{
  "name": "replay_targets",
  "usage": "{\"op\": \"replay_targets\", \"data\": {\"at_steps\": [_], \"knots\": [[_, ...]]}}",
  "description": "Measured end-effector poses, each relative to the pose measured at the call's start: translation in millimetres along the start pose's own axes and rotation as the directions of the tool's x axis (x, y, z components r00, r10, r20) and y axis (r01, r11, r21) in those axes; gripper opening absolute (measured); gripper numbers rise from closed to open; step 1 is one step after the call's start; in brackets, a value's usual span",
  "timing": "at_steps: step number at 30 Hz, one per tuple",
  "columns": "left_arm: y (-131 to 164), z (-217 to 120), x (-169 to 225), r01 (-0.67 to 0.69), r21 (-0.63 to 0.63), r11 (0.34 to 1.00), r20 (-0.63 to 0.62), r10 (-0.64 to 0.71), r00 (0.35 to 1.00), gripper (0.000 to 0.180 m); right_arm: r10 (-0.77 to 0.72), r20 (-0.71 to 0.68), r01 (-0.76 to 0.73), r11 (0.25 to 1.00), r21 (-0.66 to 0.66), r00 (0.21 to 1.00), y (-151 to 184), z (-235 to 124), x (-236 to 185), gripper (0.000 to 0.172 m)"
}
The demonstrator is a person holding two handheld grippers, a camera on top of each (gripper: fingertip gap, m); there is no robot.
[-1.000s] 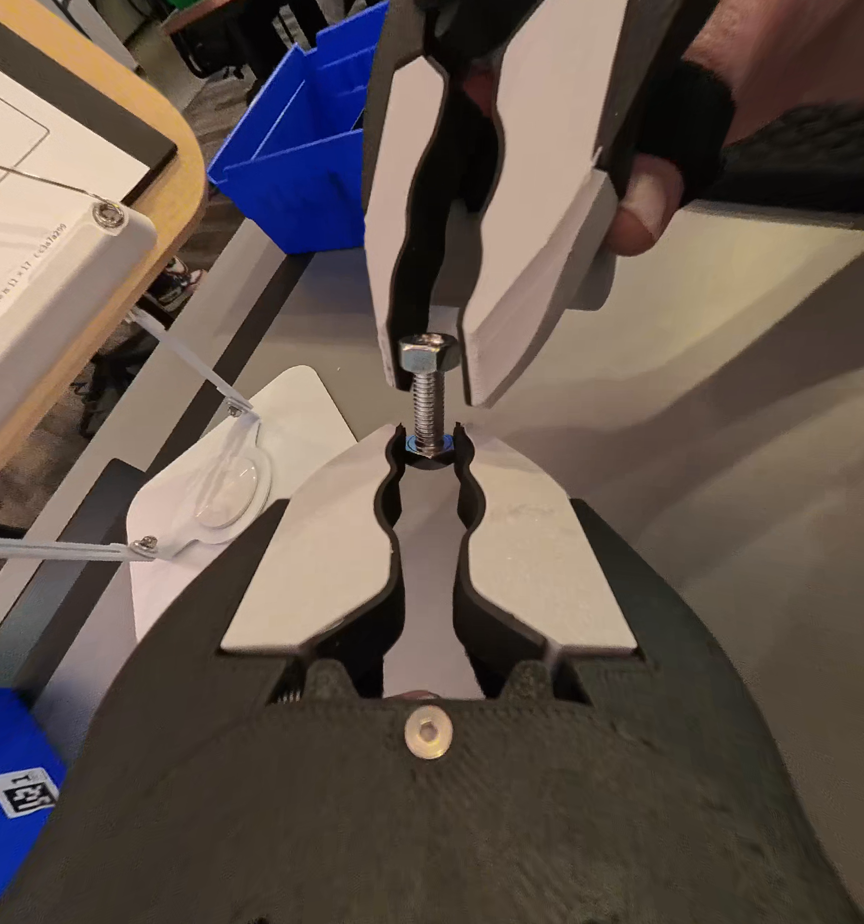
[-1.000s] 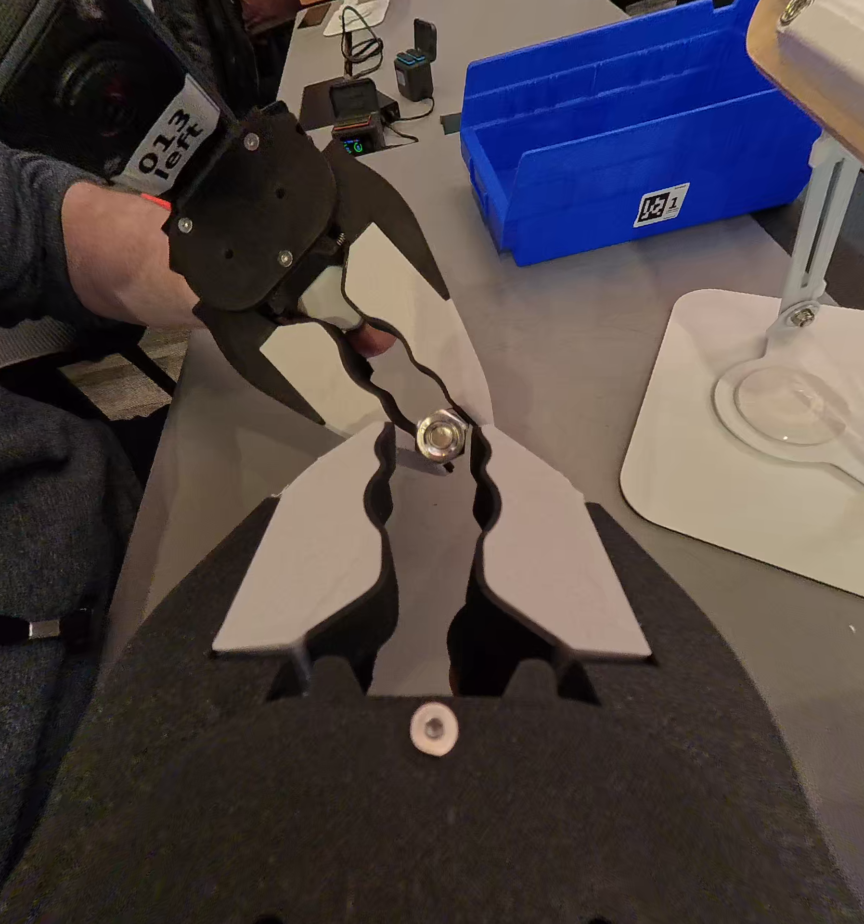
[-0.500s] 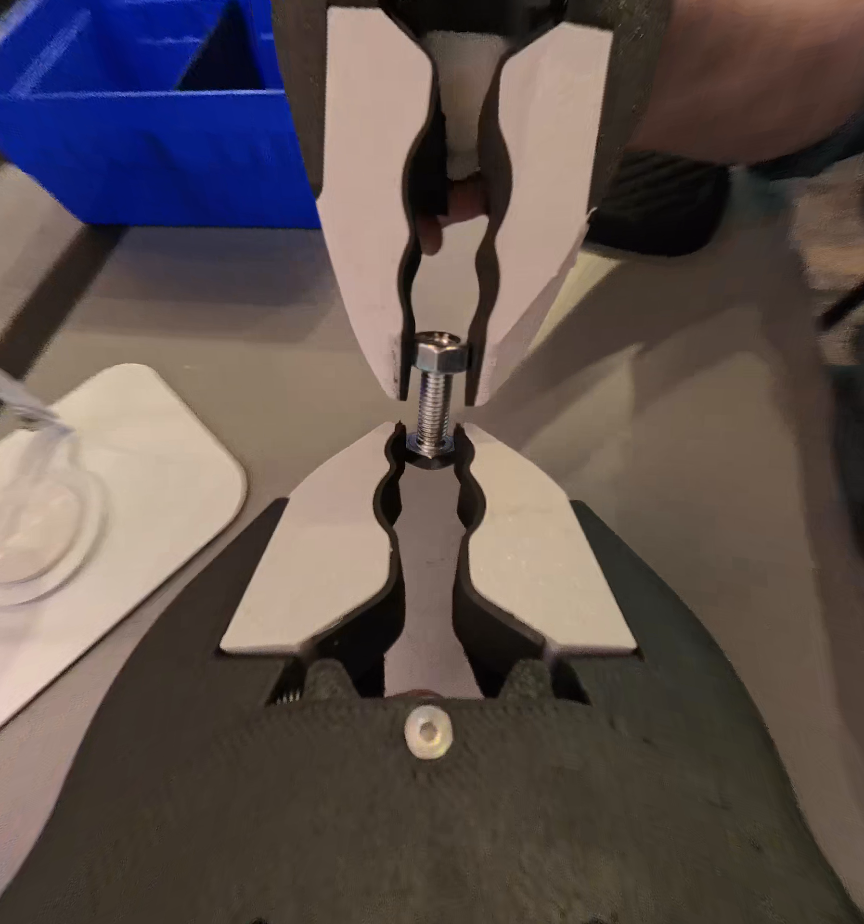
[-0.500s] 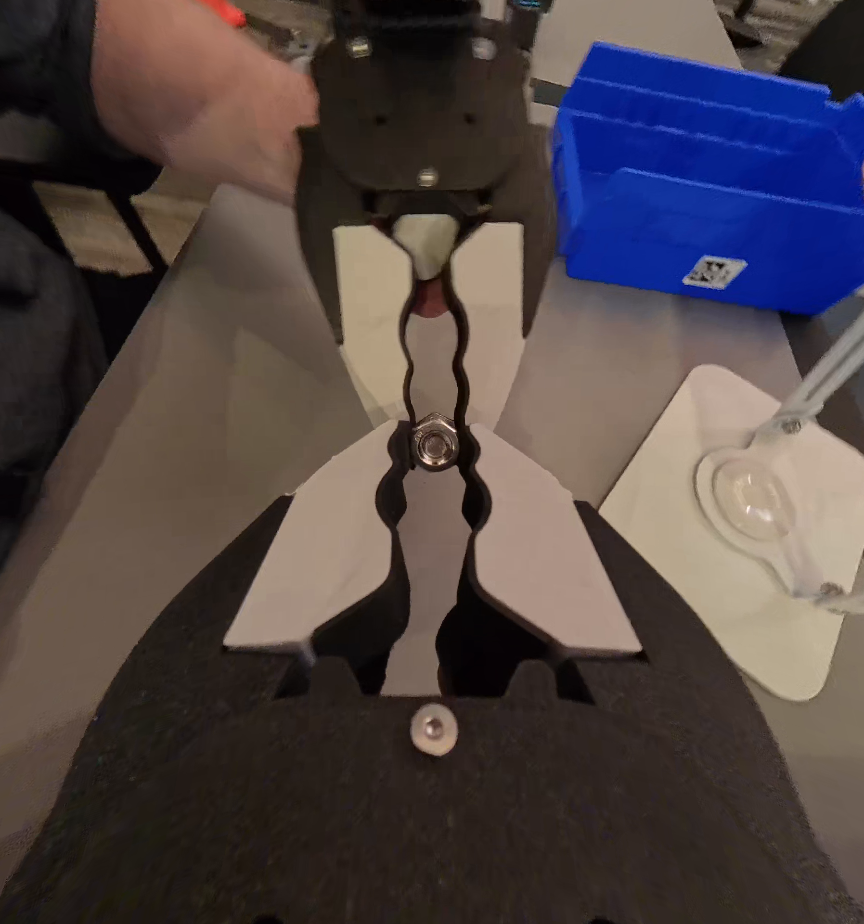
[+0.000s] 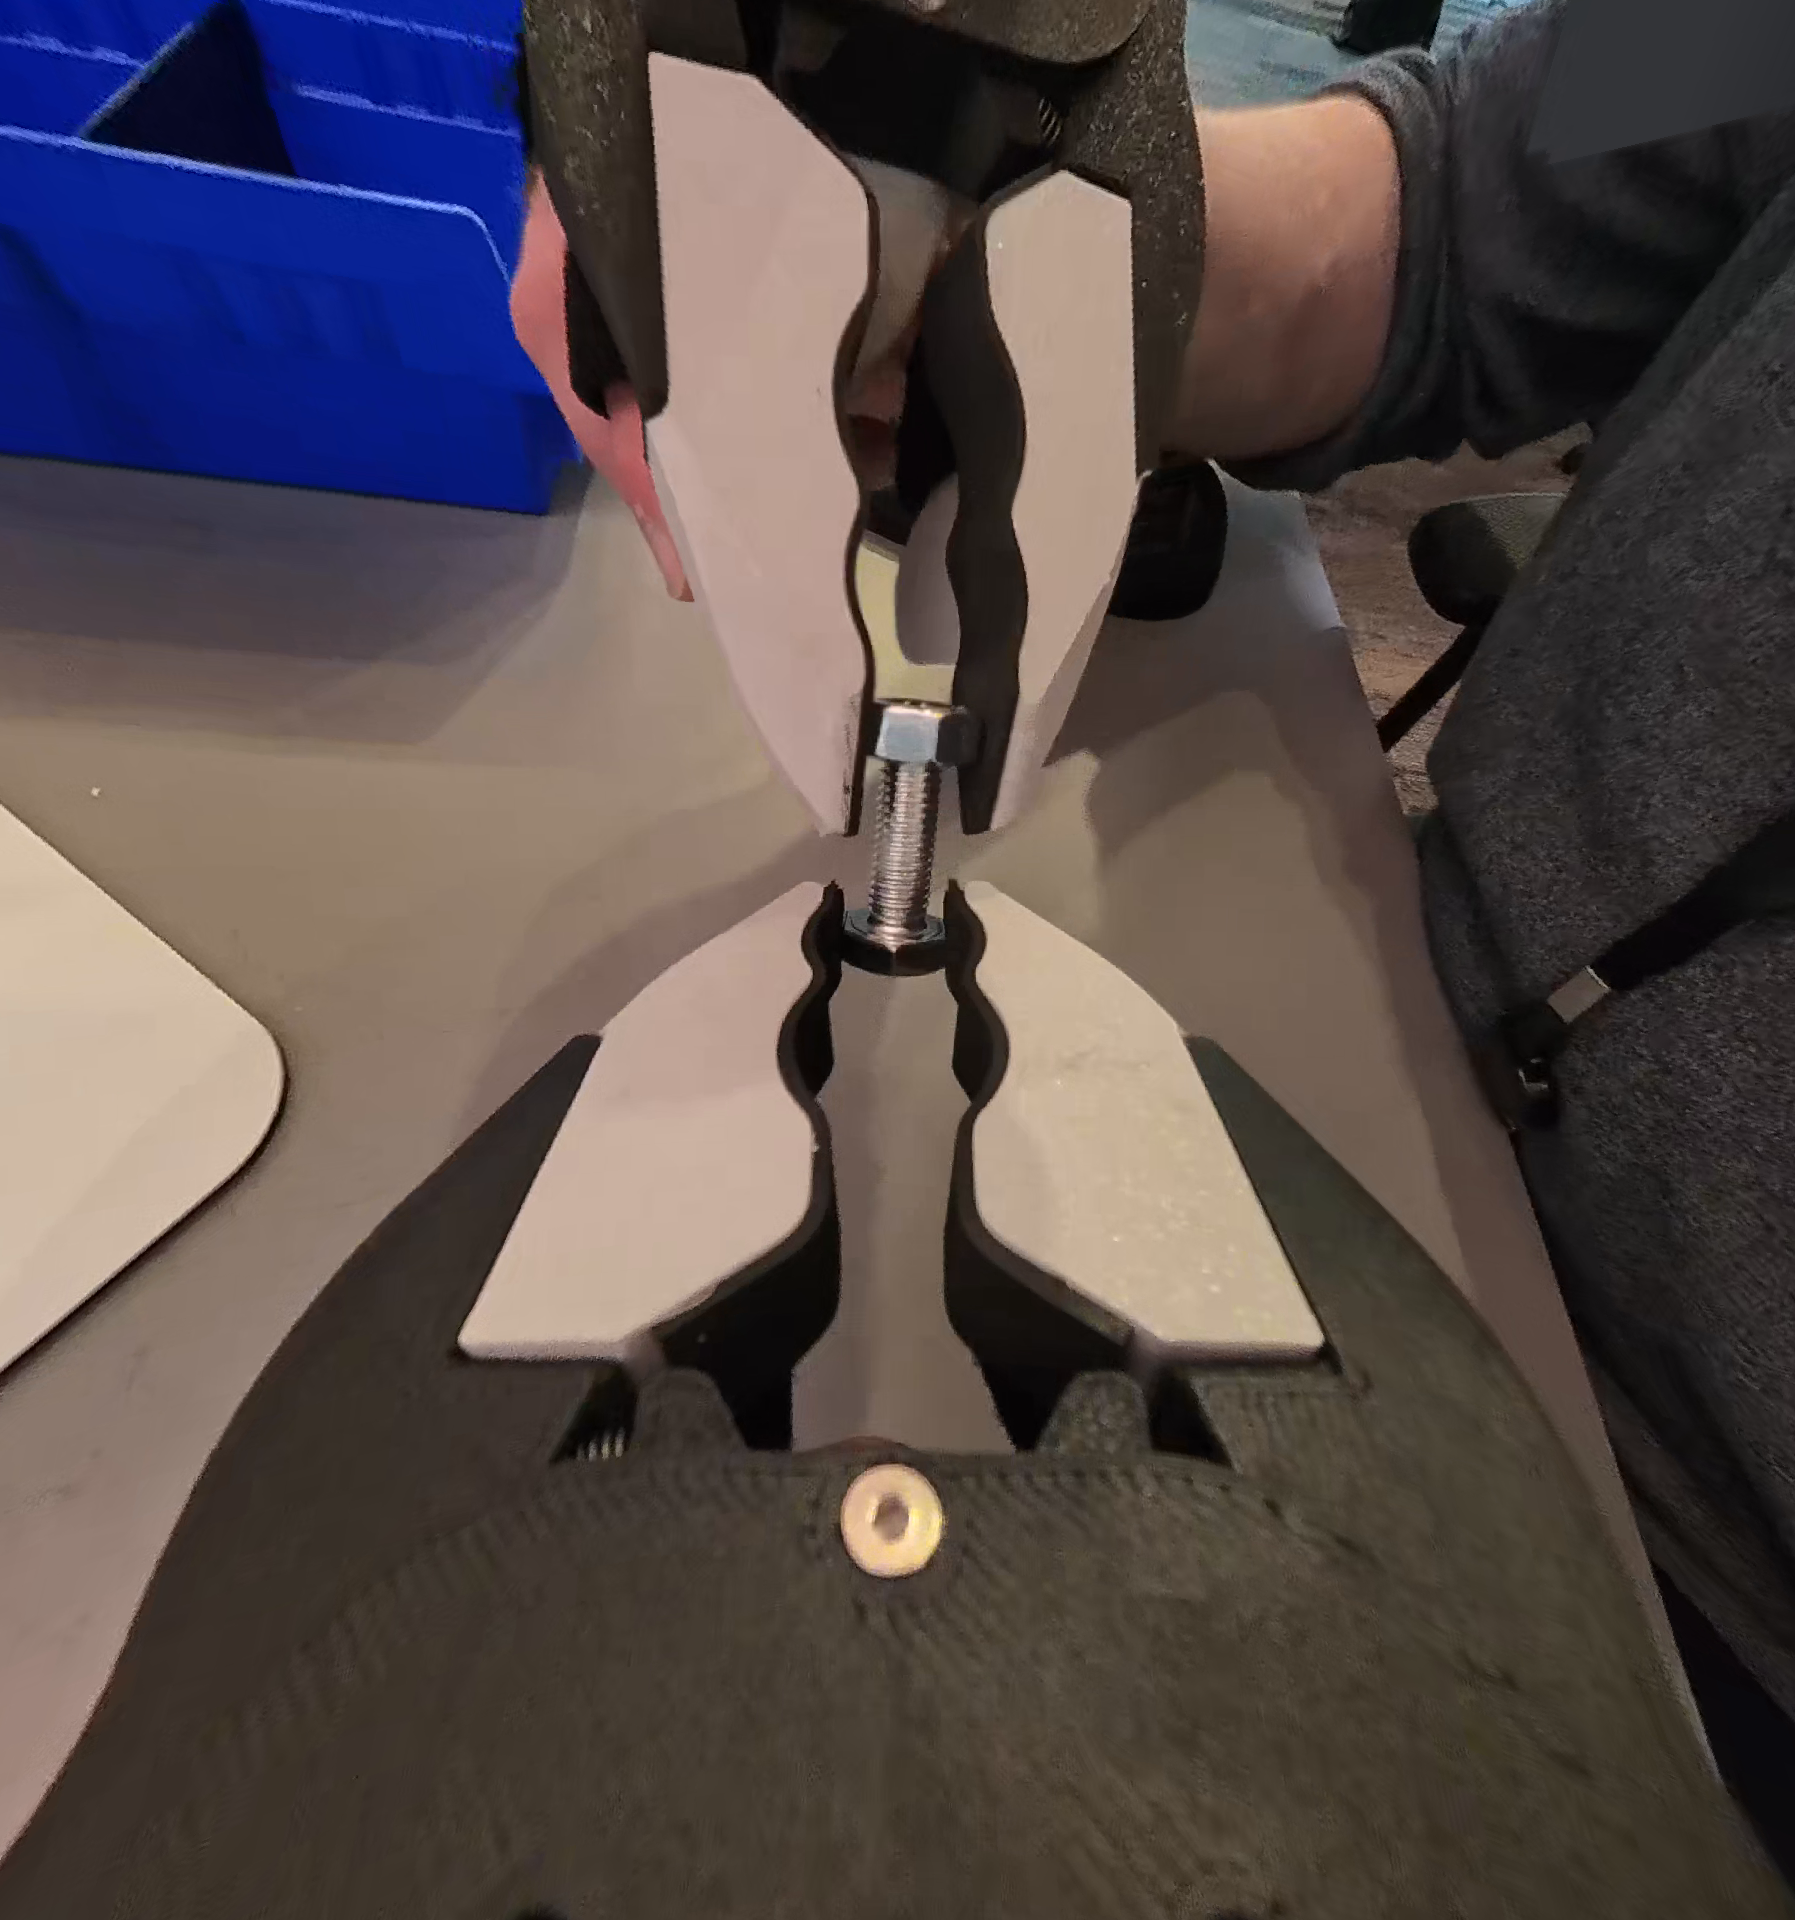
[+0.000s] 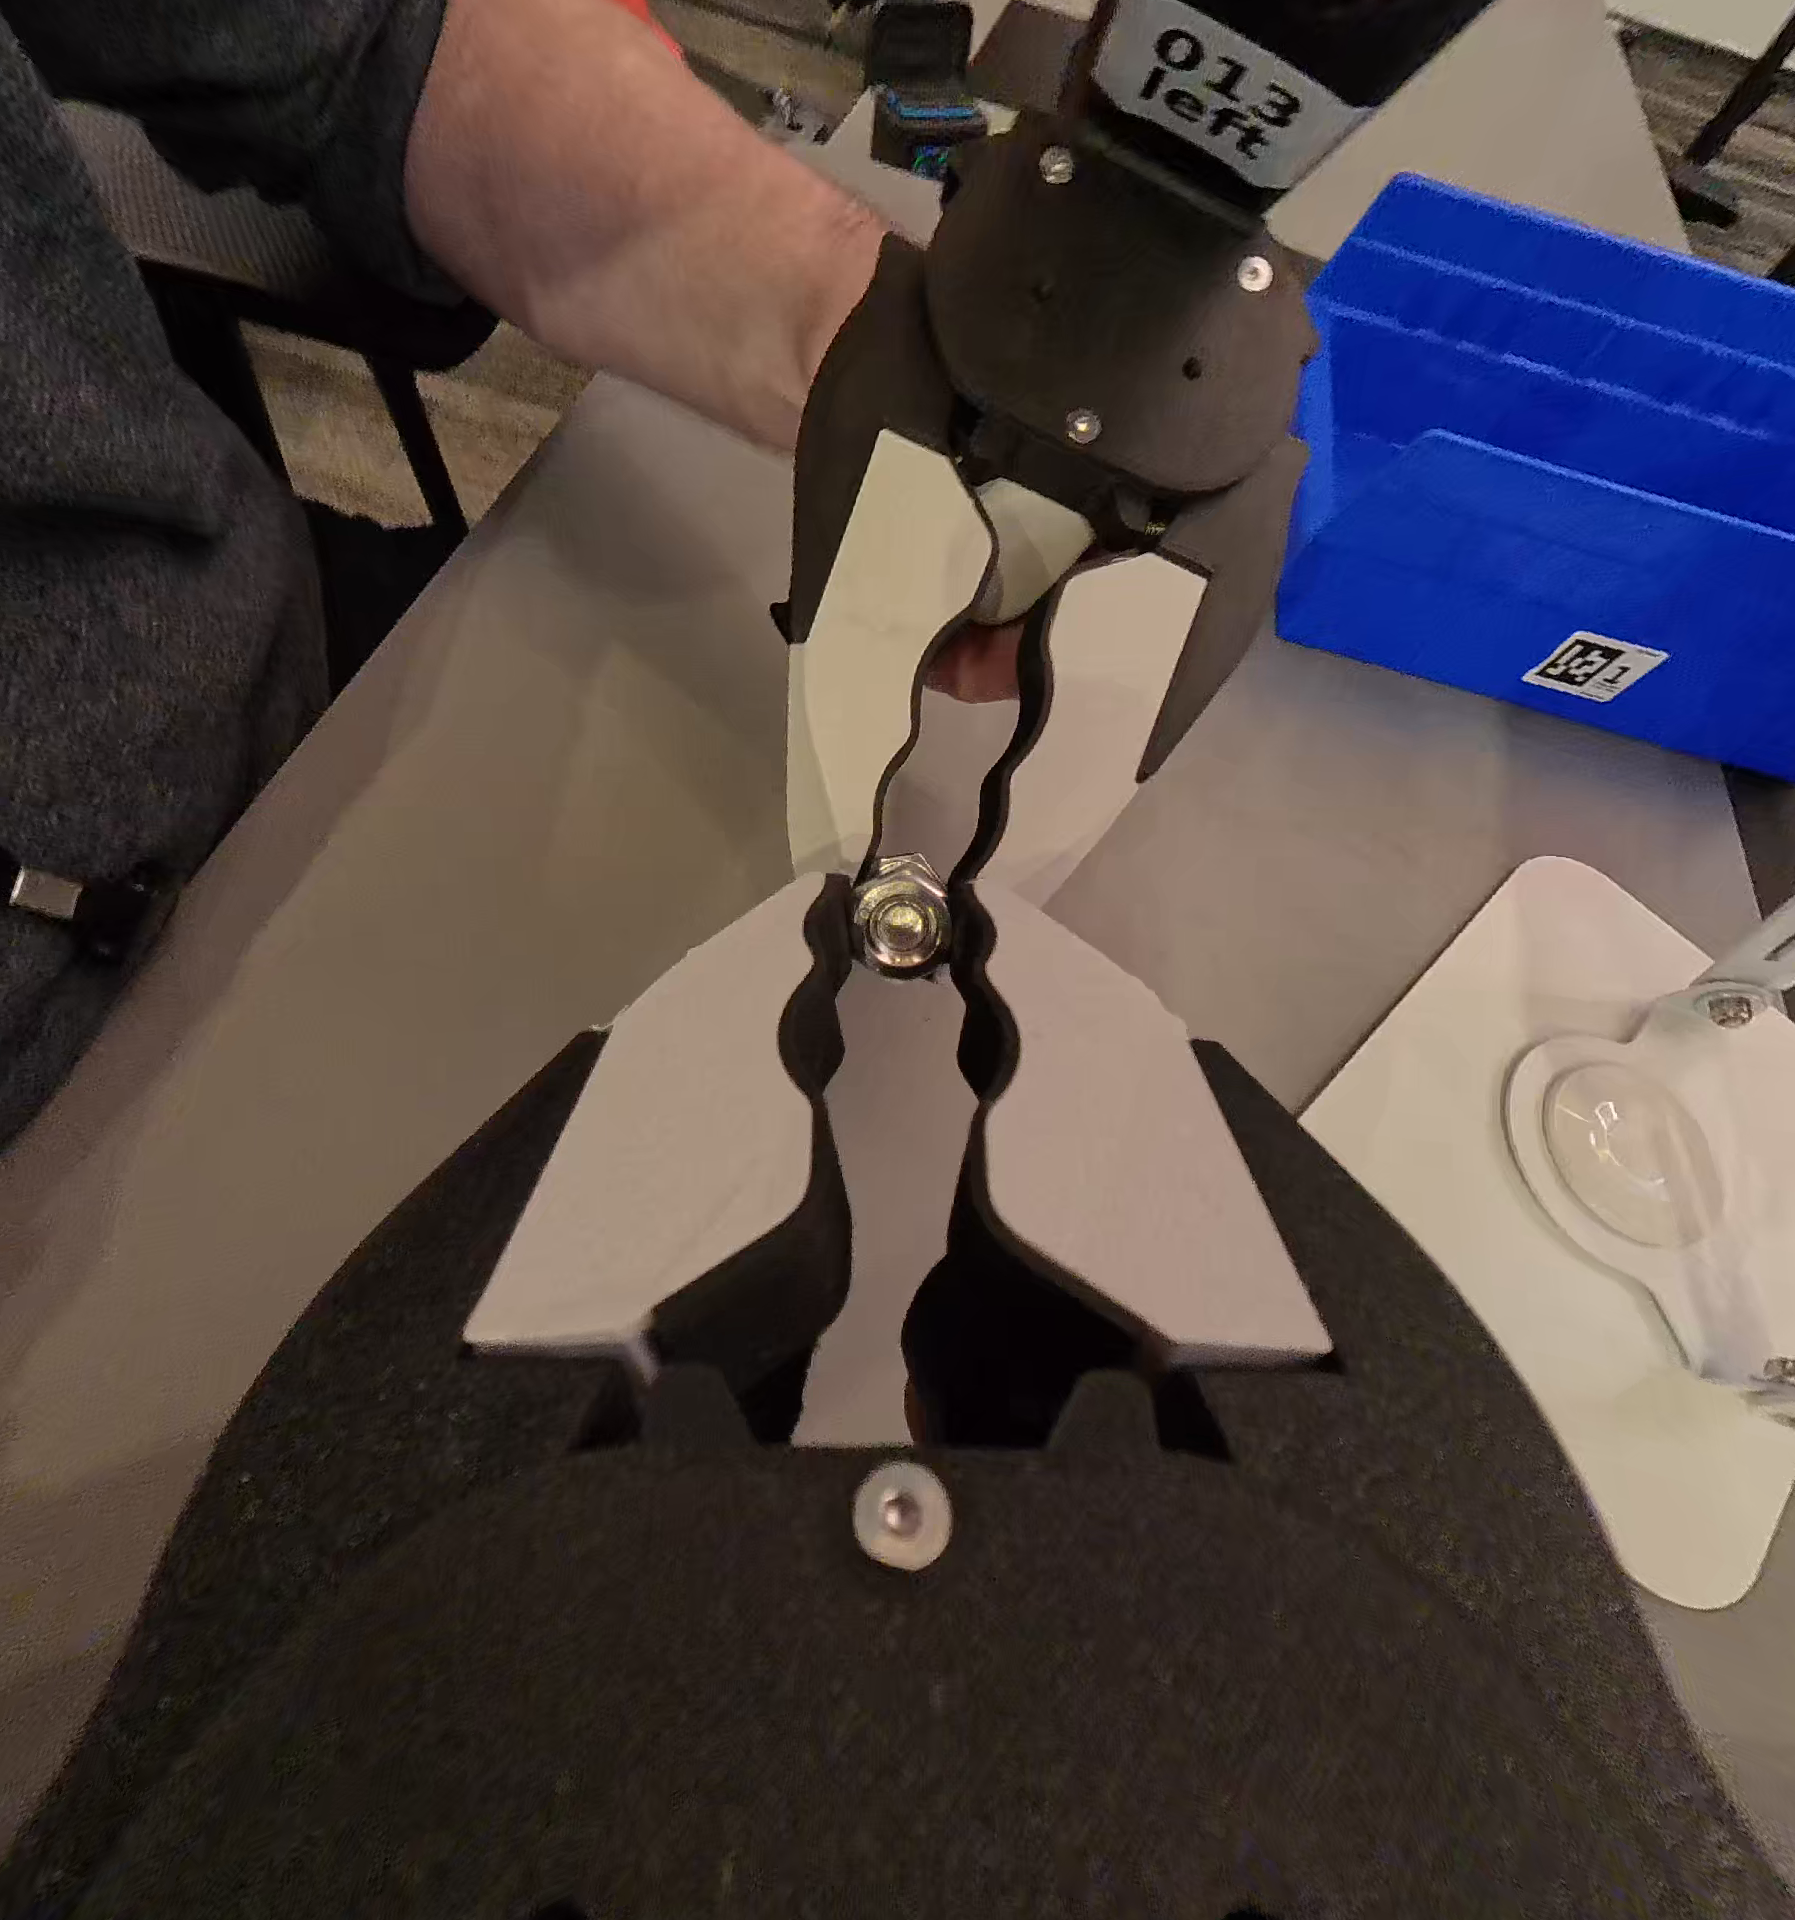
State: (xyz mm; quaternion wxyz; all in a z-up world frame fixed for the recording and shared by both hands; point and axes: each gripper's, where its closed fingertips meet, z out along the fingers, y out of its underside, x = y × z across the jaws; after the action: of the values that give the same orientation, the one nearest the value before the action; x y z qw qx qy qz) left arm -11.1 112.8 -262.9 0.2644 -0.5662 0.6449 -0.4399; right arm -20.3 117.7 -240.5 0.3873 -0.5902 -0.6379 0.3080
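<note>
My left gripper (image 5: 891, 914) is shut on a dark hex nut (image 5: 891, 945) at its fingertips. A silver bolt (image 5: 903, 831) is threaded into the nut and points away from me. My right gripper (image 5: 908, 816) comes from the far side and is shut on the bolt's hex head (image 5: 919, 740). In the right wrist view my right gripper (image 6: 898, 920) pinches the bolt head (image 6: 898, 928) end-on. The left gripper (image 6: 914, 868) shows just behind it, with the nut (image 6: 905, 860) peeking out. Both are held above the grey table (image 5: 405, 779).
A blue bin (image 5: 197, 312) stands at the back of the table and also shows in the right wrist view (image 6: 1558, 520). A white base plate (image 6: 1444, 1299) carries a clear lens mount (image 6: 1620, 1153). The person's dark sleeve (image 5: 1651, 727) is at the table edge. Less than 4 cm separates the two grippers' tips.
My right gripper's fingers closed from a wider stance onto the bolt head. Both grippers then swung round together with bolt and nut still gripped, so the bin and white plate shifted in view.
</note>
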Motion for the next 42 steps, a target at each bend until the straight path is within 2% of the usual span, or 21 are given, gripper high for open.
{"op": "replay_targets", "data": {"at_steps": [6, 12, 14, 16, 21, 24, 28, 30, 32, 34, 36, 40, 42], "knots": [[-4.2, -0.9, -3.2, -0.037, 0.006, 0.999, 0.057, 0.037, 0.998, 0.019, 0.08, -0.018, -0.079, 0.995, 0.057, 0.997, -1.8, -1.7, 3.0, 0.018], [-11.1, -6.2, -20.8, -0.11, 0.012, 0.994, 0.238, 0.104, 0.966, 0.037, 0.225, -0.069, -0.211, 0.963, 0.165, 0.972, -3.7, -5.7, 15.8, 0.018], [-8.4, -8.8, -31.9, -0.167, -0.041, 0.985, 0.338, 0.17, 0.926, 0.046, 0.29, -0.081, -0.268, 0.94, 0.212, 0.954, -3.8, -6.9, 20.0, 0.018], [-6.4, -11.7, -41.6, -0.244, -0.119, 0.962, 0.444, 0.271, 0.854, 0.051, 0.389, -0.087, -0.355, 0.896, 0.267, 0.917, -3.2, -8.8, 26.0, 0.018], [-10.8, -15.3, -55.7, -0.294, -0.203, 0.934, 0.617, 0.355, 0.702, 0.047, 0.568, -0.119, -0.5, 0.791, 0.354, 0.815, 6.8, -18.3, 41.1, 0.018], [-8.4, -12.2, -59.5, -0.301, -0.263, 0.917, 0.645, 0.399, 0.651, 0.043, 0.613, -0.111, -0.538, 0.754, 0.378, 0.782, 10.7, -17.0, 41.1, 0.018], [-5.3, -9.6, -60.7, -0.318, -0.32, 0.892, 0.667, 0.451, 0.593, 0.028, 0.641, -0.108, -0.565, 0.733, 0.379, 0.76, 13.8, -10.5, 37.8, 0.018], [-4.1, -6.7, -58.2, -0.329, -0.334, 0.884, 0.653, 0.468, 0.595, 0.02, 0.651, -0.109, -0.571, 0.724, 0.386, 0.751, 14.1, -8.1, 36.4, 0.018], [-3.7, -7.2, -59.2, -0.33, -0.348, 0.877, 0.662, 0.48, 0.576, 0.02, 0.654, -0.117, -0.571, 0.722, 0.392, 0.747, 14.5, -7.6, 36.2, 0.018], [-2.4, -6.2, -58.9, -0.319, -0.344, 0.883, 0.654, 0.469, 0.594, 0.02, 0.651, -0.118, -0.569, 0.725, 0.389, 0.75, 15.4, -7.3, 35.6, 0.018], [-1.5, -4.6, -56.7, -0.305, -0.322, 0.896, 0.628, 0.443, 0.639, 0.02, 0.629, -0.115, -0.551, 0.743, 0.38, 0.769, 15.5, -7.5, 34.4, 0.018], [1.6, -1.8, -49.2, -0.238, -0.27, 0.933, 0.532, 0.351, 0.771, 0.02, 0.497, -0.139, -0.441, 0.845, 0.304, 0.857, 15.4, -6.4, 28.0, 0.018], [2.2, 1.7, -39.0, -0.19, -0.216, 0.958, 0.434, 0.269, 0.86, 0.02, 0.39, -0.124, -0.351, 0.903, 0.249, 0.913, 13.3, -7.1, 22.4, 0.018]]}}
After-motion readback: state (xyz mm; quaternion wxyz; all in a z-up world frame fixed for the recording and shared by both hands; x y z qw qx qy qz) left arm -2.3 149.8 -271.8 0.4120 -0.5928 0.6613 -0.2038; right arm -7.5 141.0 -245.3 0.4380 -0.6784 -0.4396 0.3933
